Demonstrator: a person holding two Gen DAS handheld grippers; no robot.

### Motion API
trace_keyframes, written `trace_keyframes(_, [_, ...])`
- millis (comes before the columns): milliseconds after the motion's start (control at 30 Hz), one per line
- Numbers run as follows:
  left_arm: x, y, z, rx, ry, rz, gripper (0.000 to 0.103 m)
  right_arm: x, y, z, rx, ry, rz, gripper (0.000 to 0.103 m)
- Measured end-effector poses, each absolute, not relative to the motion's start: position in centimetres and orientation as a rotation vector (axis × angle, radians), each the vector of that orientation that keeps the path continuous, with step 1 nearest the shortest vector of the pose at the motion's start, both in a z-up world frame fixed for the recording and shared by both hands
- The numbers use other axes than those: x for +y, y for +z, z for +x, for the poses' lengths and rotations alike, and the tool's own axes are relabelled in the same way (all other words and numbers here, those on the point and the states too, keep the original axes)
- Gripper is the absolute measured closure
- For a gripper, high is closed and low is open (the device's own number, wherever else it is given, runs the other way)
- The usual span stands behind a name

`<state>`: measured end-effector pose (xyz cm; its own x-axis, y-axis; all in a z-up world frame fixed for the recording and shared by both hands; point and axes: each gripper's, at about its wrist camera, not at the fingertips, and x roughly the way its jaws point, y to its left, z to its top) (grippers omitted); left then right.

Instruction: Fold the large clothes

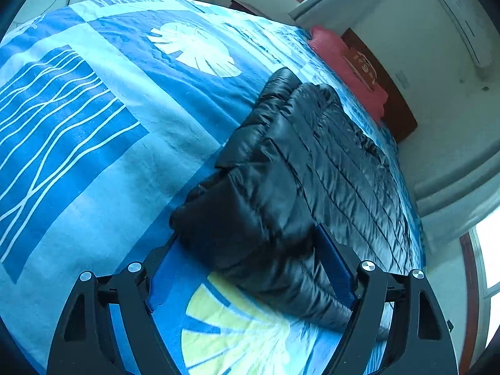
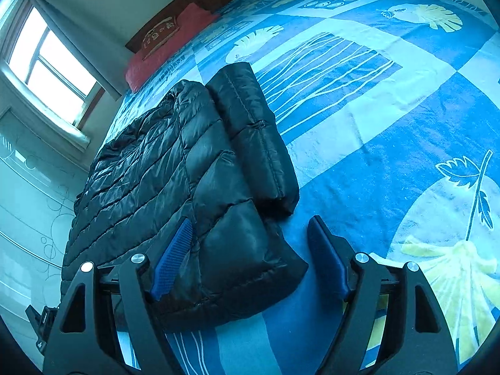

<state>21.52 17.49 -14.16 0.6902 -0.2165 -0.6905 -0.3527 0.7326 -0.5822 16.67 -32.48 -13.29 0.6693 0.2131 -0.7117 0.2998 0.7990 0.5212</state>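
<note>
Both the left gripper (image 1: pixel 250 259) and right gripper (image 2: pixel 250 256) stand spread, apparently pinching nothing, straddling the glossy black quilted puffer jacket (image 2: pixel 175 168) folded on the blue leaf-patterned bedspread (image 2: pixel 390 109).

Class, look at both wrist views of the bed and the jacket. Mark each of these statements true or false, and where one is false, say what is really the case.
1. The black puffer jacket lies on a blue patterned bedspread. True.
2. The right gripper is clamped shut on the jacket. False: its jaws stand open, with a corner of the jacket between them.
3. A red pillow lies at the head of the bed. True.
4. The jacket is spread out flat with both sleeves stretched to the sides. False: it is folded up, with a sleeve laid along its side.
5. The left gripper is open, with part of the jacket between its fingers. True.
</note>
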Motion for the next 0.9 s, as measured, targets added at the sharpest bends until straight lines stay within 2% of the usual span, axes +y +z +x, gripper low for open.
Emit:
trace_keyframes(100, [17.2,-14.1,21.7,0.830,0.093,-0.764,0.041,-31.9,-13.4,16.9,0.849,-0.038,0.668,0.046])
trace_keyframes(133, [17.1,-14.1,21.9,0.830,0.088,-0.766,0.048,-31.7,-13.6,17.1,0.852,-0.024,0.688,0.057])
trace_keyframes(267, [16.5,-13.6,21.7,0.820,0.077,-0.744,0.066,-31.5,-13.6,17.2,0.821,-0.016,0.720,0.073])
trace_keyframes(367, [16.4,-13.2,21.5,0.809,0.060,-0.736,0.072,-31.2,-12.8,16.7,0.788,-0.005,0.711,0.081])
trace_keyframes(533, [16.2,-12.8,21.5,0.805,0.053,-0.730,0.075,-31.0,-12.0,16.1,0.762,0.003,0.717,0.086])
trace_keyframes(900, [16.1,-12.5,20.7,0.811,0.065,-0.709,0.076,-31.3,-12.0,15.0,0.762,0.009,0.721,0.087])
